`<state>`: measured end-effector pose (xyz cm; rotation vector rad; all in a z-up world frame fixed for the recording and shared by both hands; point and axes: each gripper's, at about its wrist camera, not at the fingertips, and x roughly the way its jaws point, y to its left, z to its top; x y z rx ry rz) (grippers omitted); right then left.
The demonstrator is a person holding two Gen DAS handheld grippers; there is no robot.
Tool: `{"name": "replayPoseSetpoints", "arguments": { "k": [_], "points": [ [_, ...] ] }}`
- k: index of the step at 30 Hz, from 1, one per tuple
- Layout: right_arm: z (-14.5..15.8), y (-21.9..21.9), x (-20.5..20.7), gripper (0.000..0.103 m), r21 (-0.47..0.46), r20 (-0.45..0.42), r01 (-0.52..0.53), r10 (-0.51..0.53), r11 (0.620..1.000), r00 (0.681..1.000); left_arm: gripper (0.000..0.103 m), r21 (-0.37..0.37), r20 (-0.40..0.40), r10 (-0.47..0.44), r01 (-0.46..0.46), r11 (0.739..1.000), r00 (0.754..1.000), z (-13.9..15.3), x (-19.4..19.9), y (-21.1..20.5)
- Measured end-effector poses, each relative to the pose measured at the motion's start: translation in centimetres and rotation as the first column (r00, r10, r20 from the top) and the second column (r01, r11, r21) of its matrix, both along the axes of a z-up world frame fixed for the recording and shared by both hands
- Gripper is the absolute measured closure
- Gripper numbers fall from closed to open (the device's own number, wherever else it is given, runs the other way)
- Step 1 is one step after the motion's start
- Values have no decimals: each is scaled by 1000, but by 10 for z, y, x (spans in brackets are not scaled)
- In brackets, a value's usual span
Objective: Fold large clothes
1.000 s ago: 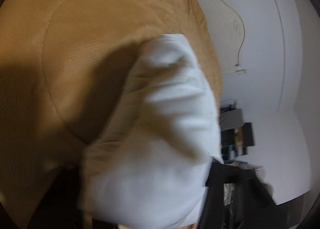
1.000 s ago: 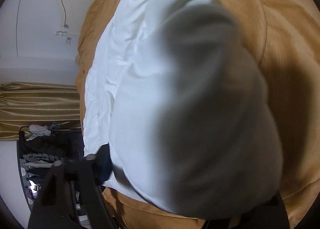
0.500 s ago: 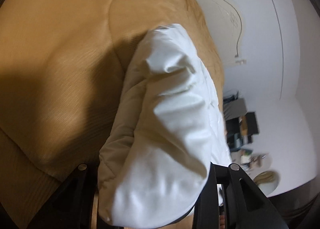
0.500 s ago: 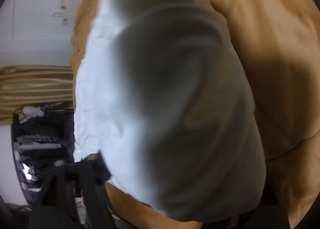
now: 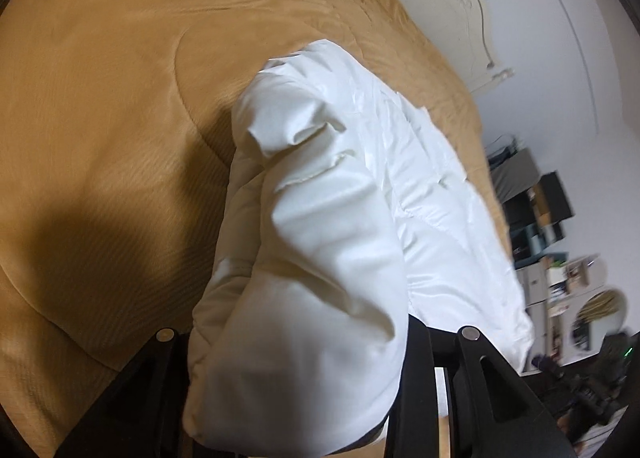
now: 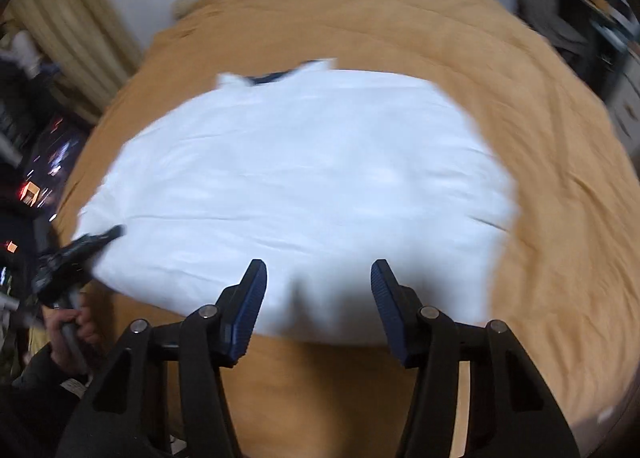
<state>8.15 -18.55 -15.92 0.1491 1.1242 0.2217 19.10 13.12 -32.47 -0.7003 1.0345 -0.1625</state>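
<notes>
1. Nearest to me, the right gripper (image 6: 318,298) hangs over the near edge of the bed with its blue-padded fingers (image 6: 250,308) spread wide and nothing between them; it has no hold on the cloth.
2. The left gripper (image 5: 300,358) is another matter. A thick bunch of the white garment (image 5: 320,258) fills the space between its black fingers (image 5: 424,378), so I judge it clamped on that fabric. In the right wrist view it shows as a dark blurred shape (image 6: 76,254) at the garment's left edge, with the person's hand (image 6: 74,332) below it.
3. The garment (image 6: 304,178) lies on the tan bedspread (image 6: 540,138), spread fairly flat across the middle of the bed.
4. Its collar end (image 6: 288,72), with a dark strip showing at the neckline, points toward the far side of the bed and the wall; the hem sits just in front of the open right fingers. It looks wider than it is deep, though blur and lens curve make that uncertain.
5. As for progress, I would say early to middle: one side is gathered and lifted, perhaps part of a fold inward, but the body looks largely unfolded. Remaining side and hem-to-collar folds appear still to be done.
</notes>
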Motion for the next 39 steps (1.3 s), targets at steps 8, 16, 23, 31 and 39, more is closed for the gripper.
{"name": "replayPoseSetpoints", "arguments": {
  "k": [8,16,23,31,39],
  "points": [
    [-76,66,53,70,-79,-129,-118,107,990,986,68,172,-26,-57,61,983,998,20,18,-44],
    [-91,93,155,92,-120,-140,-51,34,991,990,67,174,-40,-69,75,982,997,20,25,-51],
    [-108,96,246,103,-123,-160,46,-66,991,985,67,188,-36,-81,86,978,996,16,10,-26],
    [-108,95,269,103,-80,-187,115,-129,990,974,67,184,-46,-75,82,980,996,15,7,-26],
    [-70,95,130,103,-85,-247,-71,48,994,968,67,160,-49,-65,72,984,997,15,5,-22]
  ]
}}
